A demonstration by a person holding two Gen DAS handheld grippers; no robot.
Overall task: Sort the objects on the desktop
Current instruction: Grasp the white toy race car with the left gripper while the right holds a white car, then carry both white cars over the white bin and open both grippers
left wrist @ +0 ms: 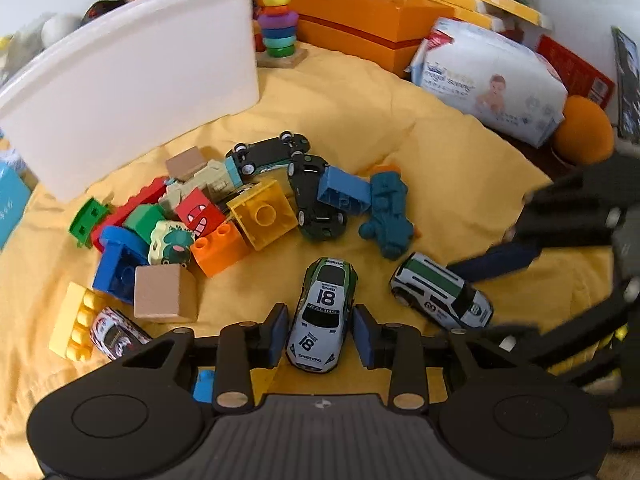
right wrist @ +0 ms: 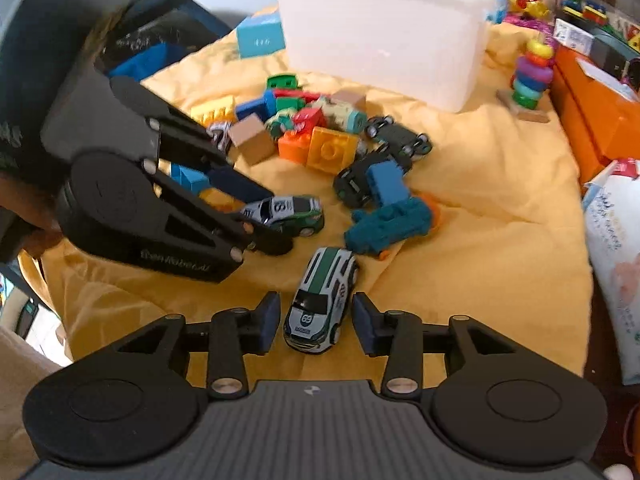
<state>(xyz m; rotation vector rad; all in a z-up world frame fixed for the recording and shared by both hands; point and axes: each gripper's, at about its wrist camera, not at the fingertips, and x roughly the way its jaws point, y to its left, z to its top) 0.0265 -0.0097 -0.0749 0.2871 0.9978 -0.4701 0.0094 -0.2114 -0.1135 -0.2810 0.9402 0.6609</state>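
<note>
A white and green race car numbered 18 [left wrist: 322, 314] lies on the yellow cloth [left wrist: 440, 184] between the pads of my left gripper [left wrist: 321, 330], which is open with a small gap on each side of the car. A white and green number 69 car [right wrist: 320, 300] sits between the pads of my right gripper [right wrist: 315, 324], also open and apart from it. Each gripper shows in the other view: the right gripper [left wrist: 496, 292] around the 69 car [left wrist: 442, 292], the left gripper [right wrist: 260, 216] around the 18 car [right wrist: 286, 210]. A heap of building blocks [left wrist: 180, 224] and dark toy cars [left wrist: 316, 196] lies beyond.
A white plastic bin [left wrist: 140, 80] stands at the back of the cloth. A ring stacker [left wrist: 277, 28], orange boxes [left wrist: 372, 20], a wipes pack [left wrist: 492, 80] and an orange ball [left wrist: 584, 132] line the far edge. A teal toy truck [left wrist: 388, 216] lies near the cars.
</note>
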